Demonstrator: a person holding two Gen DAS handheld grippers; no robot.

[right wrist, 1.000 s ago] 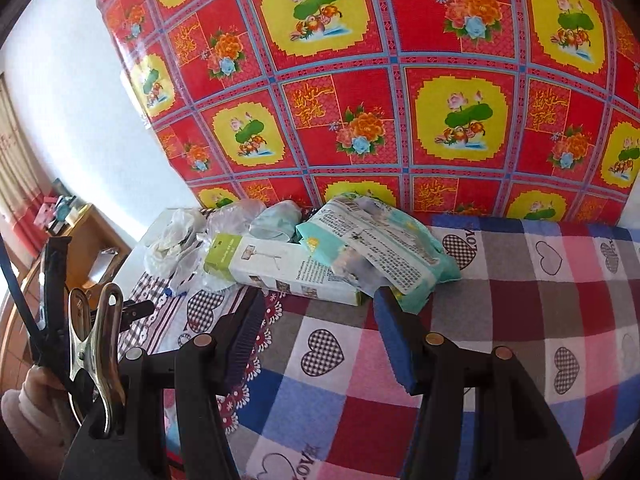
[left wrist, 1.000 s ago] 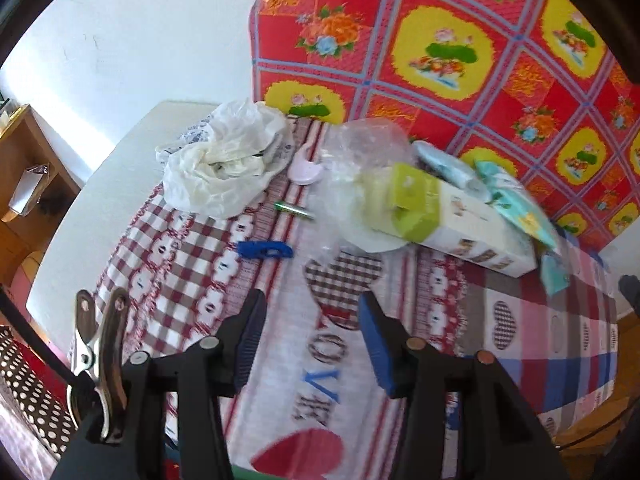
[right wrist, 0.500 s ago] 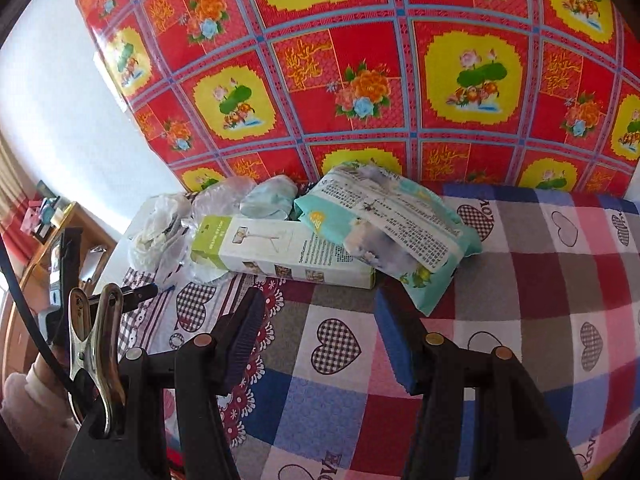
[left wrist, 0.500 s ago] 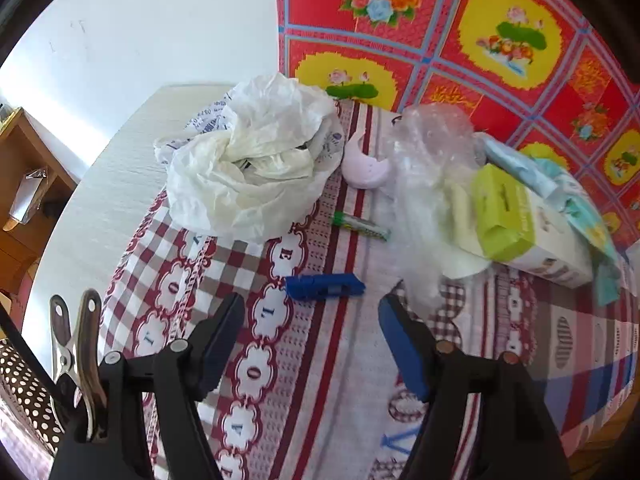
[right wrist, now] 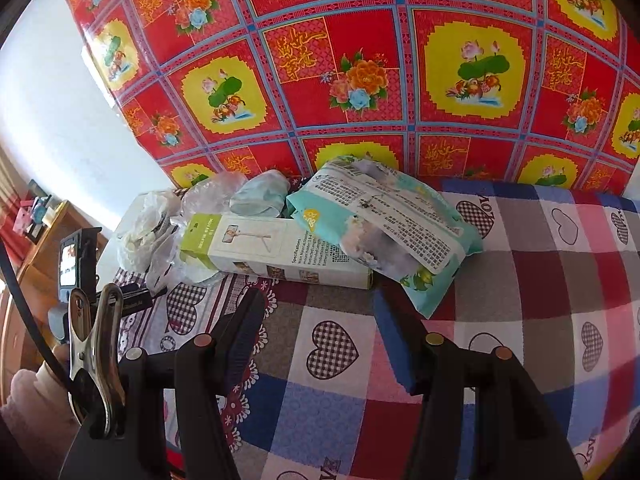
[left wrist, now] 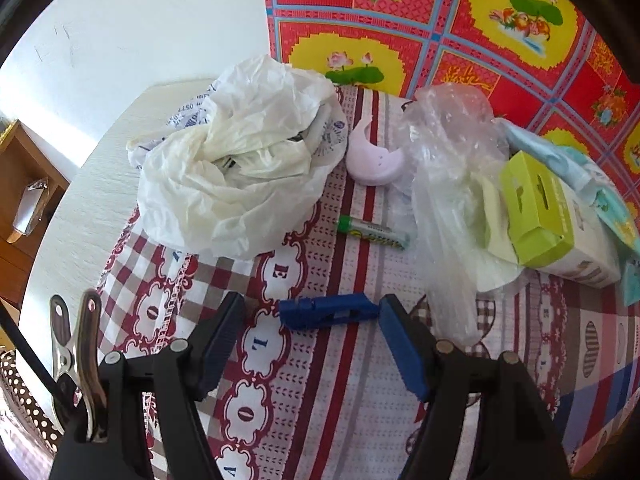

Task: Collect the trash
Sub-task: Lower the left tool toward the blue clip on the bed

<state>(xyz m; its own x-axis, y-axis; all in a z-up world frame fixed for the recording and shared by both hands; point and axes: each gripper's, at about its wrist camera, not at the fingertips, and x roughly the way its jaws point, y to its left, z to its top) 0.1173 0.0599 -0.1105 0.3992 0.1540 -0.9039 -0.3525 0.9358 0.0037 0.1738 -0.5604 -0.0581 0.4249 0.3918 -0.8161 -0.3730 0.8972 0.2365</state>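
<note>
left jaws: the left gripper [left wrist: 312,320] has just been opening and now stands released; a blue clip [left wrist: 329,312] lies flat on the cloth between the tips, its right end about touching the right pad, the left pad clear of it.
right jaws: the right gripper [right wrist: 318,320] is spread apart, nothing between the pads, only bare cloth.
blue clip: near-centre in the left wrist view, long axis running left-right.
green tube: a small green-and-white tube [left wrist: 372,232] lies farther than the clip, well apart from it.
white bag: a crumpled white plastic bag [left wrist: 240,172] sits far left, partly over the cloth's edge.
pink piece: a pale pink curved plastic piece [left wrist: 372,160] rests just right of the white bag.
clear bag: a clear plastic bag [left wrist: 448,160] is heaped right of the pink piece, trailing nearer toward the right pad.
box: a green-and-white carton [right wrist: 276,252] lies on its side, beyond the right jaws; its green end touches the clear bag.
wipes pack: a teal soft pack [right wrist: 384,224] leans over the carton's right end.
surface: a checked heart-print cloth [right wrist: 520,280] covers the bench.
backdrop: a red-and-yellow floral sheet [right wrist: 360,60] stands upright behind the pile.
</note>
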